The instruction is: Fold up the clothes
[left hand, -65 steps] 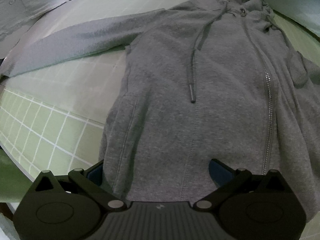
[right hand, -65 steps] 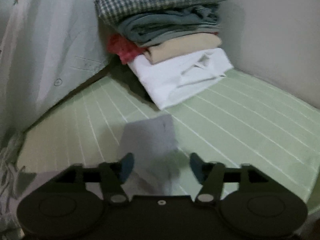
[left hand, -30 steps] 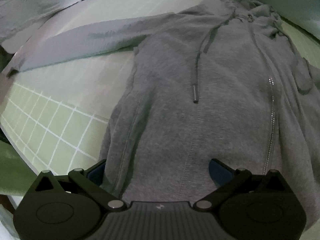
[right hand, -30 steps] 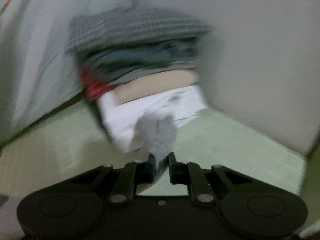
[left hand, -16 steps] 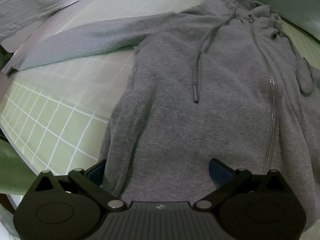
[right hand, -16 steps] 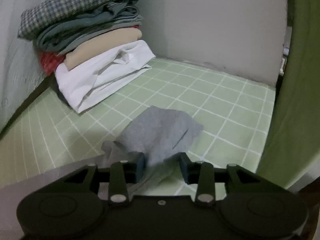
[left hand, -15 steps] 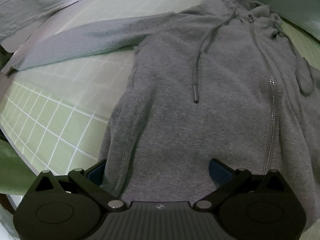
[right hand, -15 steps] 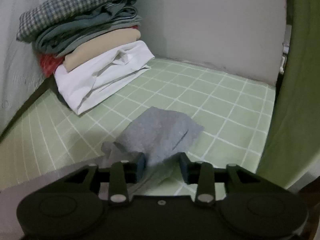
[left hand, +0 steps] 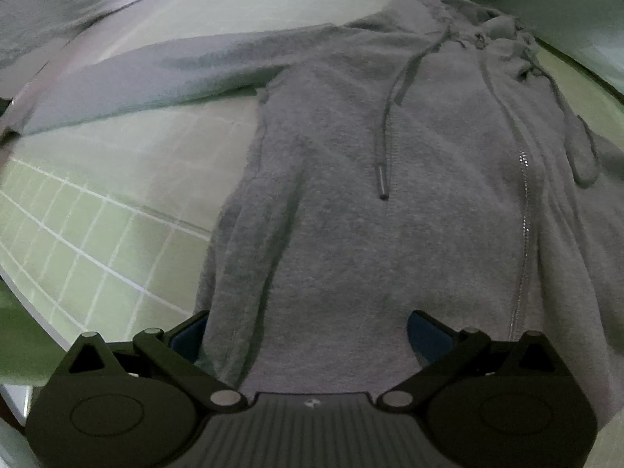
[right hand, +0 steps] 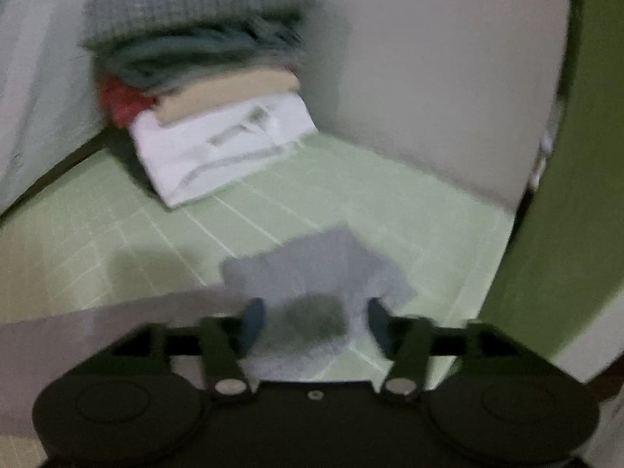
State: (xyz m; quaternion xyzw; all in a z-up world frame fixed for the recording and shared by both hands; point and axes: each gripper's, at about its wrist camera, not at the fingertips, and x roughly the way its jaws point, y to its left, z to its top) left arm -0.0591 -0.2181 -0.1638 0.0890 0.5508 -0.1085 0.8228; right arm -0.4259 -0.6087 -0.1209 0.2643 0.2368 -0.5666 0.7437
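A grey zip hoodie (left hand: 409, 179) lies face up on the green checked cloth (left hand: 89, 241), one sleeve (left hand: 163, 74) stretched out to the left, its hood at the far end. My left gripper (left hand: 308, 331) is open and straddles the hoodie's bottom hem. In the right wrist view the other sleeve's cuff (right hand: 323, 269) lies flat on the green cloth (right hand: 117, 230). My right gripper (right hand: 314, 321) stands open over that cuff, its blue pads either side of it; the view is blurred.
A stack of folded clothes (right hand: 206, 78), white at the bottom and checked on top, sits in the far corner against the pale wall (right hand: 429, 70). The cloth's edge drops away at the right (right hand: 546, 234). A grey fabric sheet (left hand: 78, 4) lies beyond the sleeve.
My right gripper had shut on the sleeve cuff and carried it; it has since opened wide and the cuff lies flat on the cloth. The left gripper has barely moved.
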